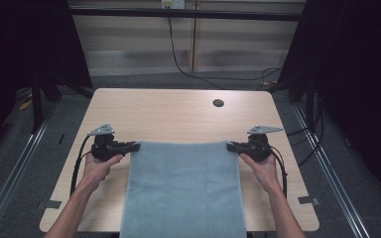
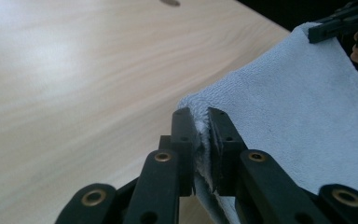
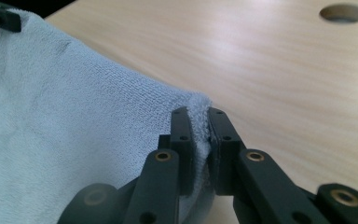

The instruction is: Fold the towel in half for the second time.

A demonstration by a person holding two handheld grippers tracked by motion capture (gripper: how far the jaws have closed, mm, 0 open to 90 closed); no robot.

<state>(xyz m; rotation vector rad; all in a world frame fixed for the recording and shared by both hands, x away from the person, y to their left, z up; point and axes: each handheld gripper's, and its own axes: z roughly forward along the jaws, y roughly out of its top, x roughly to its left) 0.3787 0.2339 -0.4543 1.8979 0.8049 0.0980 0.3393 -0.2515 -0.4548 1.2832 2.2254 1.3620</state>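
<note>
Towel pinched at both far corners, stretched across the near half of the surface.

Left hand-held gripper clamped on the far left corner of the pale blue towel, cloth squeezed between the two black jaws in the left gripper view; right hand-held gripper nipping the far right corner the same way, terry edge bunched between its jaws in the right gripper view. Far edge drawn taut between the two, raised off the wood at the corners; rest of the cloth running back over the near edge of the surface at its middle. Round cable hole near the far right corner, well apart from the towel. Person's hands behind each tool, forearms entering over the near edge.
</note>
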